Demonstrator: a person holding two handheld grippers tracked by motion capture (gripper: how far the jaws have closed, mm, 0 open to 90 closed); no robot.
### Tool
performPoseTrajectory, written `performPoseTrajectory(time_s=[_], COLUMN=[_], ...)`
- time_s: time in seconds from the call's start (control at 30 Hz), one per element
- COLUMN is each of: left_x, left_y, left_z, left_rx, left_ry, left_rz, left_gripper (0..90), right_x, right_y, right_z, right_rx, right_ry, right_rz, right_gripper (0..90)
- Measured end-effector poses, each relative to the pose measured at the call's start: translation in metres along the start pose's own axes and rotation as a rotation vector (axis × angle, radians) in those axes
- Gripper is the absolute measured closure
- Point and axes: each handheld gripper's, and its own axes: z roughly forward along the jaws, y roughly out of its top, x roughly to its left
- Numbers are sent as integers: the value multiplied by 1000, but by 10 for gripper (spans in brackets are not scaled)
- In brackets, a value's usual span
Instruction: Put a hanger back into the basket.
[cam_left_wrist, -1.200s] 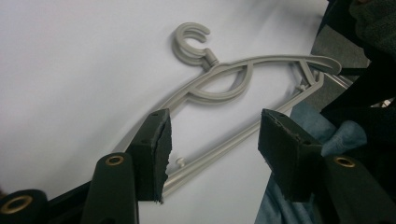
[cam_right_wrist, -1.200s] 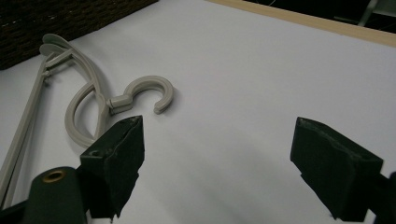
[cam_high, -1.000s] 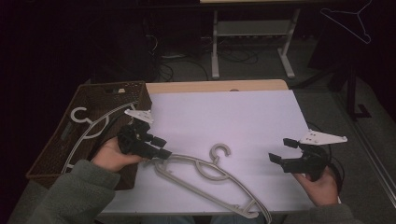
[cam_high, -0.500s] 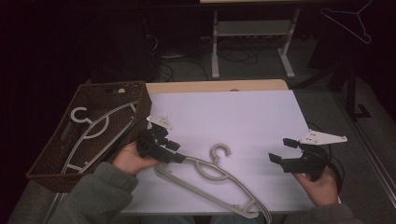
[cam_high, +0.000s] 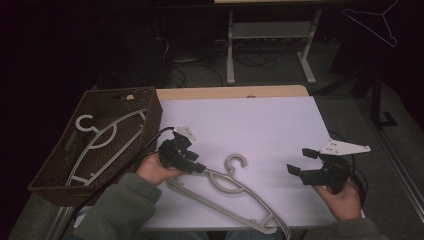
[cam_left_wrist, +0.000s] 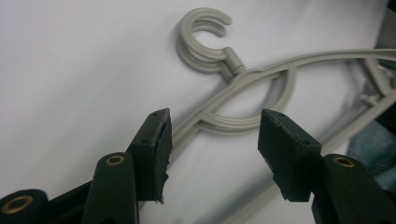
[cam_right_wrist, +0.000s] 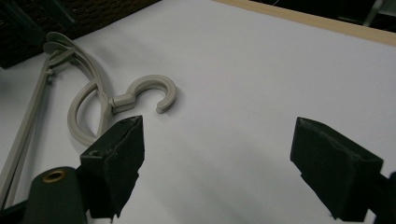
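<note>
Grey plastic hangers (cam_high: 235, 192) (two stacked, going by the doubled hook in the left gripper view) lay flat on the white table (cam_high: 260, 125), near the front edge, hook toward the middle. Left gripper (cam_high: 196, 169) sat low over the hangers' shoulder, jaws apart and straddling the neck loop, pads not pressing. Right gripper (cam_high: 300, 162) rested well apart to the right, jaws wide, nothing between them. Brown wicker basket (cam_high: 150, 107) at the table's left held another hanger (cam_high: 102, 142).
</note>
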Motion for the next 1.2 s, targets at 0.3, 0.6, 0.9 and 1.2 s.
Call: performPoseTrajectory(time_s=[0.3, 0.6, 0.9, 1.2], left_x=[13, 24, 30, 33], left_y=[-1, -3, -3, -4], left_z=[21, 36, 45, 48], left_rx=[59, 129, 184, 208], left_ry=[21, 32, 19, 5], left_rz=[15, 10, 19, 24], left_gripper=[463, 487, 549, 545], right_x=[0, 0, -1, 0], right_y=[0, 0, 0, 0], right_z=[0, 0, 0, 0], right_rx=[0, 0, 0, 1], right_ry=[4, 8, 11, 13], right_rz=[-1, -5, -4, -6], right_gripper=[167, 168, 168, 168])
